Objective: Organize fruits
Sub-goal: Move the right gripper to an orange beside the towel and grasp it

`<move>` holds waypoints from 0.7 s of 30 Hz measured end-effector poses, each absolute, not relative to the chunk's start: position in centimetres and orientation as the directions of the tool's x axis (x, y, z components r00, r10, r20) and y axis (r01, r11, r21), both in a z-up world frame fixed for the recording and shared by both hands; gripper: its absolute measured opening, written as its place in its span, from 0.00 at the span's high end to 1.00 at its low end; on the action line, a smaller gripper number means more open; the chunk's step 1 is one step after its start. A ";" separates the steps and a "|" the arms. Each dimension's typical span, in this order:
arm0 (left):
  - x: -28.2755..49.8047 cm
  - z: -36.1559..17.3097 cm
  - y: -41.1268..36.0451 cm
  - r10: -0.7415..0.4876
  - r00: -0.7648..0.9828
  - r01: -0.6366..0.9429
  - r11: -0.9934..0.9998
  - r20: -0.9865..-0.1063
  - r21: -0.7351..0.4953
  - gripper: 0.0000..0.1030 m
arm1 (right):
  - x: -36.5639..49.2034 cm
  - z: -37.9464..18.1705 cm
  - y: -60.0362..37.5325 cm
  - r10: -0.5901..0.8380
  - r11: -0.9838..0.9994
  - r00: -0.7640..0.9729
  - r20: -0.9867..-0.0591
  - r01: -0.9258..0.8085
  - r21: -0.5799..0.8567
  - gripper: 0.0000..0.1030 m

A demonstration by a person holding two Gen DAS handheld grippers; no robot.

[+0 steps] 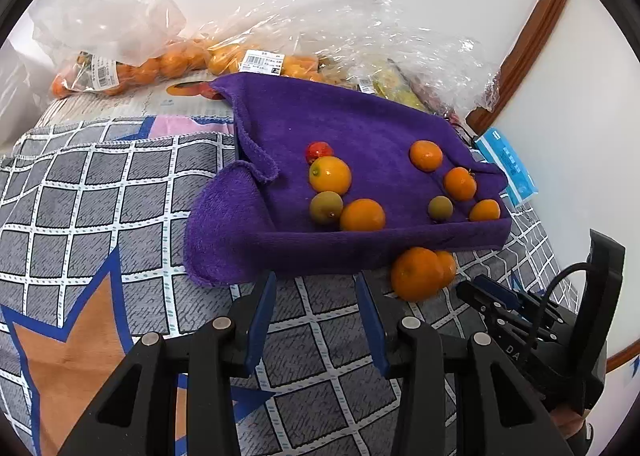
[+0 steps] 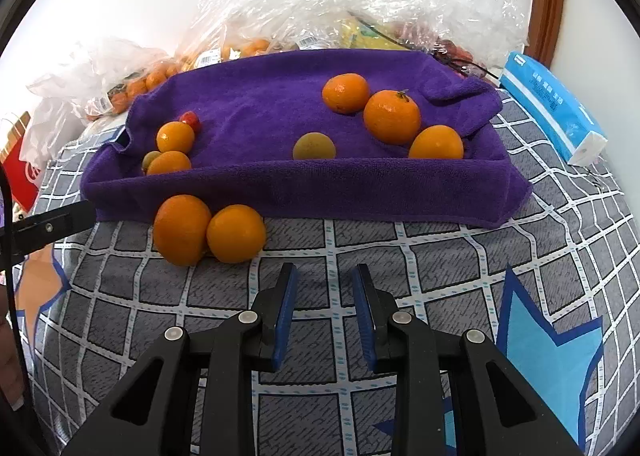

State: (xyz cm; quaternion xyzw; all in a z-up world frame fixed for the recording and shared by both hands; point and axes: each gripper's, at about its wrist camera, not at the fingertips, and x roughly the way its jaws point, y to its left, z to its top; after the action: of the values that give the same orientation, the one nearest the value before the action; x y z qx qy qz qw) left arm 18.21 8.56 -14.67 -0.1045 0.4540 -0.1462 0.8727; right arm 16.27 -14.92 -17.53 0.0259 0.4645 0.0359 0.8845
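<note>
Both the left gripper (image 1: 316, 288) and right gripper (image 2: 325, 280) had empty, wide jaws; two oranges (image 2: 208, 230) lay beside the purple towel (image 2: 280, 192).

My left gripper (image 1: 316, 288) is matte black plastic: two pairs of angular linkage arms with triangular cut-outs, each joint capped by a round silver pin. Its fingers (image 1: 262, 320) carry flat blue pads. My right gripper (image 2: 325, 288) is built the same. At four o'clock in the left view its black body shows white lettering and a looping black cable.
</note>
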 end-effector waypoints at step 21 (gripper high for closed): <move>18.9 -15.4 9.4 -0.358 0.536 0.124 0.929 -0.764 -0.348 0.62 | 17.4 -15.7 -11.9 0.219 0.974 0.610 -0.762 -0.177 0.138 0.72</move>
State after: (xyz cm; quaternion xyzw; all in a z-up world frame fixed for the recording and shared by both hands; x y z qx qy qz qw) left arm 18.87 9.41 -15.43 -0.1270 0.4610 -0.1389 0.8672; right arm 17.40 -11.87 -15.73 0.0242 0.4275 0.1104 0.8969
